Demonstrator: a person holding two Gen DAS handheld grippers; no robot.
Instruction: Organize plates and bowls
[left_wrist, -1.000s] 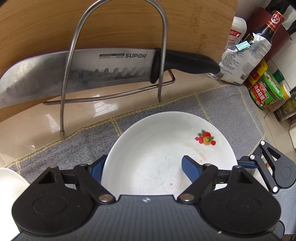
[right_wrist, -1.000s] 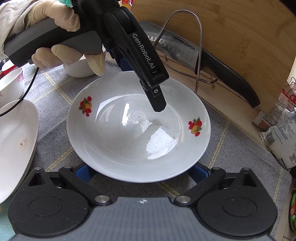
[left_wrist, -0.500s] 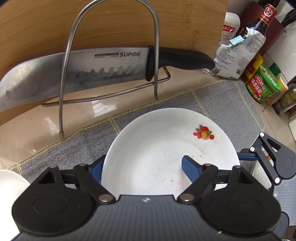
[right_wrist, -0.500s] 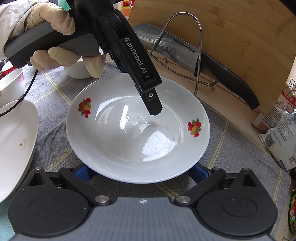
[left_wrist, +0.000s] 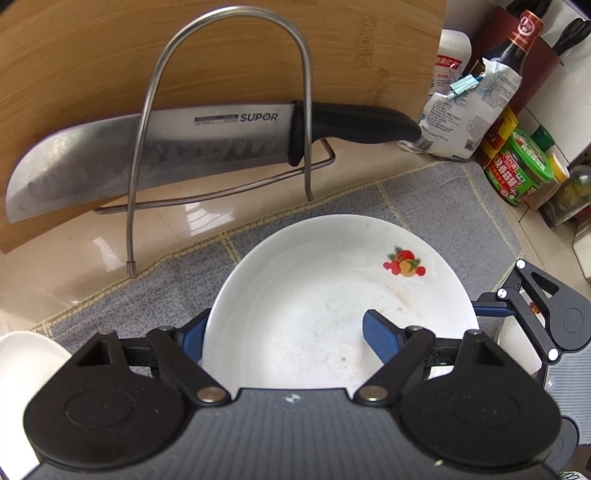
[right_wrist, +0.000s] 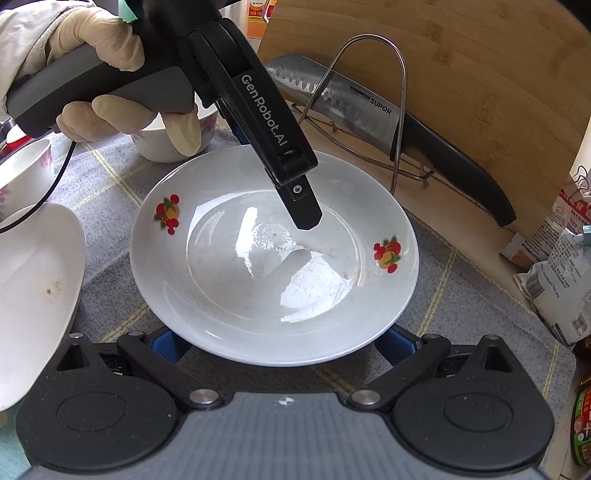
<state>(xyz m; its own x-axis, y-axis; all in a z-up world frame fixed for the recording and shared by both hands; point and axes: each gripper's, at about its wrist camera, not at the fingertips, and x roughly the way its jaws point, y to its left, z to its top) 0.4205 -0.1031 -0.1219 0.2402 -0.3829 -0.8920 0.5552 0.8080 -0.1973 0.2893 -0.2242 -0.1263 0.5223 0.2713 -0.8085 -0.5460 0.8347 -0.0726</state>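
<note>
Plate sits flat on the grey mat, white with little fruit decals, right in front of the wire rack with the knife. Left gripper is spread and straddles the plate's rim: one finger hangs over the inside without touching, the other is outside the edge, so nothing's pinched. A gloved hand holds it. Right gripper is spread wide at the near rim, with both tips tucked behind the plate's edge. Can't tell if they touch it. Second plate lies off to the left, and bowl sits behind the hand.
</note>
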